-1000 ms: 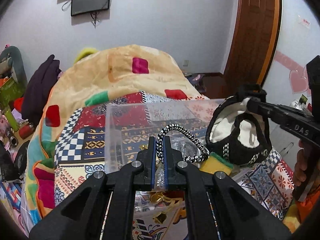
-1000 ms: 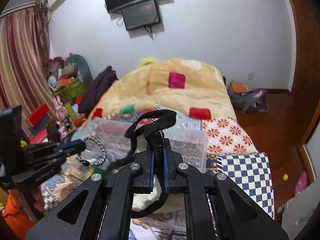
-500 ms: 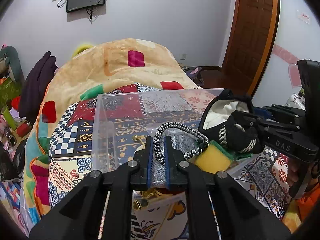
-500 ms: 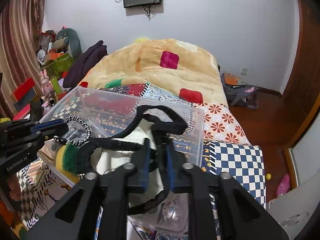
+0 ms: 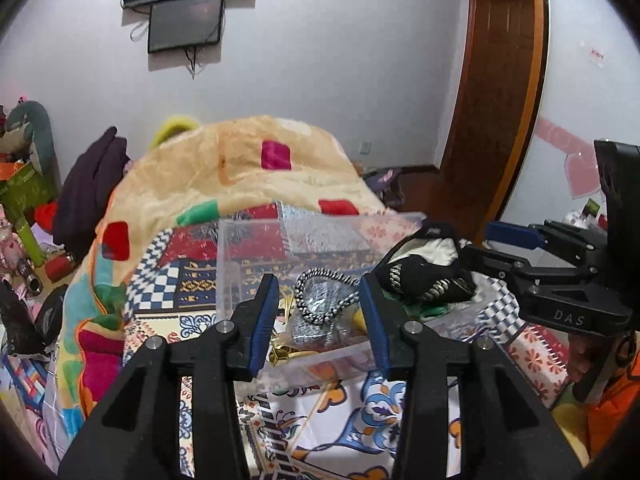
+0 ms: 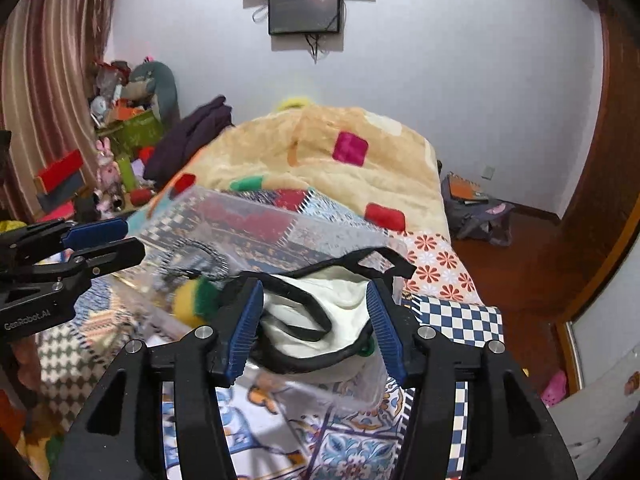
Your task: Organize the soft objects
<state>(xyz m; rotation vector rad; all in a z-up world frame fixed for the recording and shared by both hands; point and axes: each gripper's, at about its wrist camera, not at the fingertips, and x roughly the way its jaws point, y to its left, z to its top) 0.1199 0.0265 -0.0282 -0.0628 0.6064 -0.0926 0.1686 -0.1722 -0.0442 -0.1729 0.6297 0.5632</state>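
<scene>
Left wrist view shows our left gripper [image 5: 322,316] released, its jaws spread wide and holding nothing, just before the near edge of the clear plastic box [image 5: 280,240] on the patterned quilt [image 5: 340,412]. Inside the box we see the black-and-white braided cord [image 5: 320,300] on a silver pouch [image 5: 316,328], near the left end. Our right gripper [image 6: 316,324] is also released, its jaws apart on both sides of the black-and-cream fabric bag [image 6: 320,312], which lies at the right end of the box, beside a yellow and green sponge [image 6: 192,300].
</scene>
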